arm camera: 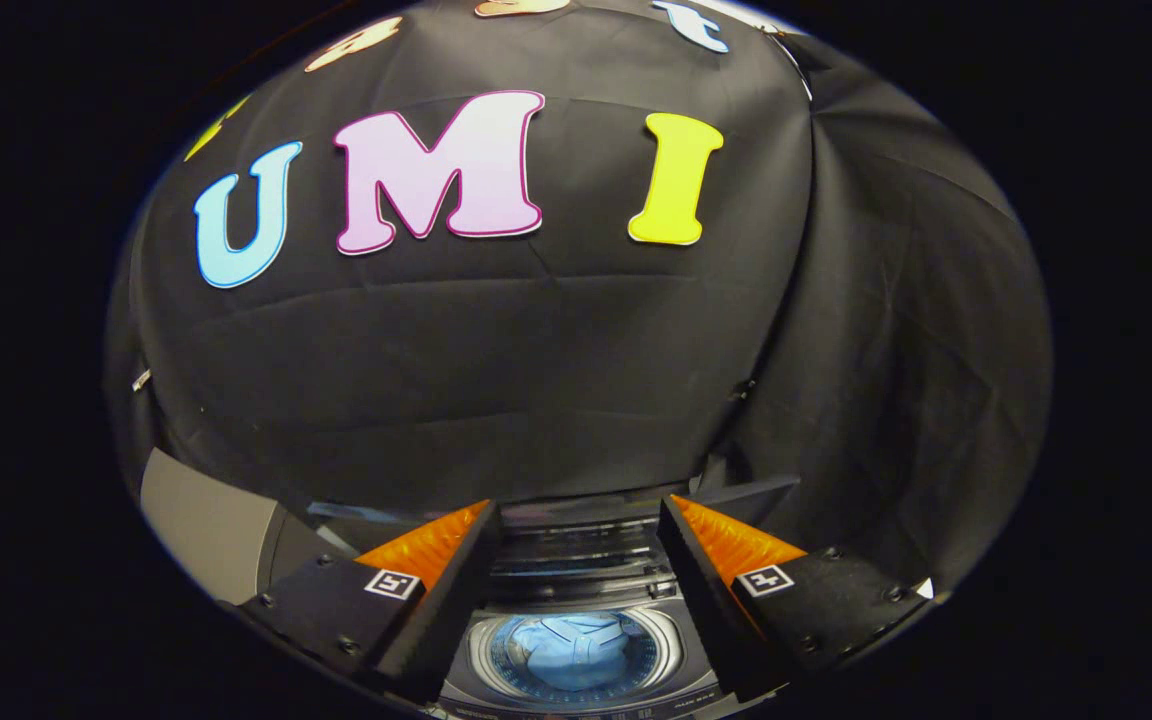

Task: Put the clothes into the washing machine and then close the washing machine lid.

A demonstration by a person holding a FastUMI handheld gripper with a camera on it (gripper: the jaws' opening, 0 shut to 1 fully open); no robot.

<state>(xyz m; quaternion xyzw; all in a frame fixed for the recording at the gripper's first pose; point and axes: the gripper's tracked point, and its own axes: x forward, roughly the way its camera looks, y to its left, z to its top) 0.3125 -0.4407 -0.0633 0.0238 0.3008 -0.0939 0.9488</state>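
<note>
Looking forward along the gripper point(576, 520), its two fingers point(426, 548) stand spread apart with nothing held between them. Below and between the fingers lies the washing machine point(576, 690), a top-loading unit whose round drum point(573, 655) is exposed; light blue clothes point(576, 648) rest inside the drum. The raised lid point(576, 555) appears just beyond the drum opening, between the fingertips. Behind the machine hangs the black cloth wall point(536, 350) of the booth.

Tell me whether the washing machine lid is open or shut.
Open: the washing machine shows its round drum uncovered, below and between the fingers of the tongs, which are spread apart and hold nothing.
</note>
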